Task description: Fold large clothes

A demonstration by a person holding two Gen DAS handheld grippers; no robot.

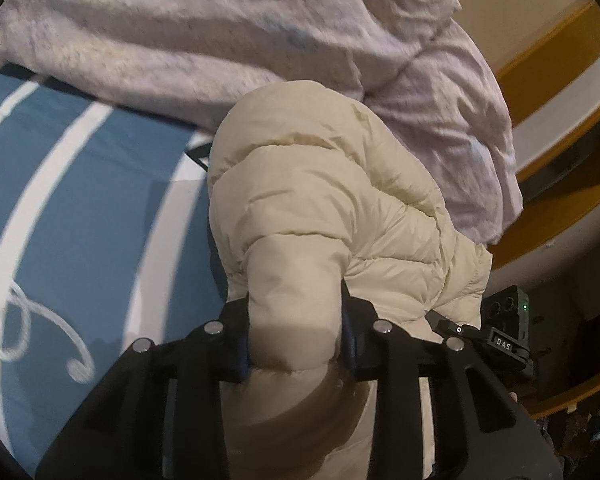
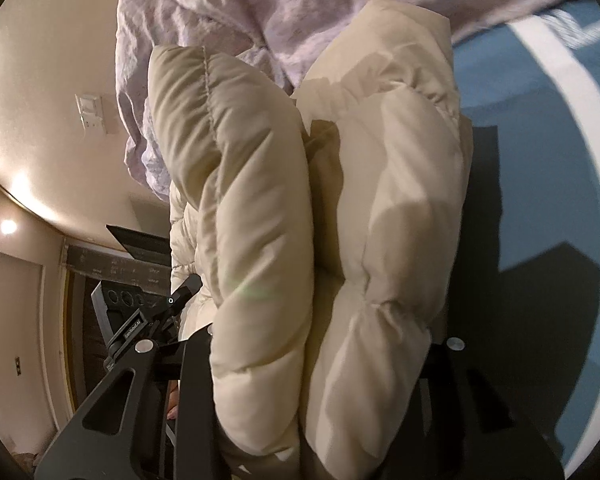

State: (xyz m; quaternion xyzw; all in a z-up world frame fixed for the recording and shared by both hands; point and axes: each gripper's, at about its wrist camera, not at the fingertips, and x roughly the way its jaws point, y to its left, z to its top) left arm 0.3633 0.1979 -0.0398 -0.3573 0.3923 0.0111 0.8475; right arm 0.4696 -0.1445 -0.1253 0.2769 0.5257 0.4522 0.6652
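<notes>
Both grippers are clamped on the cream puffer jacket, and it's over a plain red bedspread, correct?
Not quite. The bedspread is blue with white stripes, as the left wrist view shows. The rest holds: the left gripper and right gripper each have their jaws closed on the cream puffer jacket.

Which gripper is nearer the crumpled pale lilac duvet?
Cannot tell. The left gripper and right gripper both clamp the cream puffer jacket, with the duvet lying just beyond it.

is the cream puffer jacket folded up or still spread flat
Bunched, not flat: the puffer jacket hangs doubled between both claws, left claw and right claw.
</notes>
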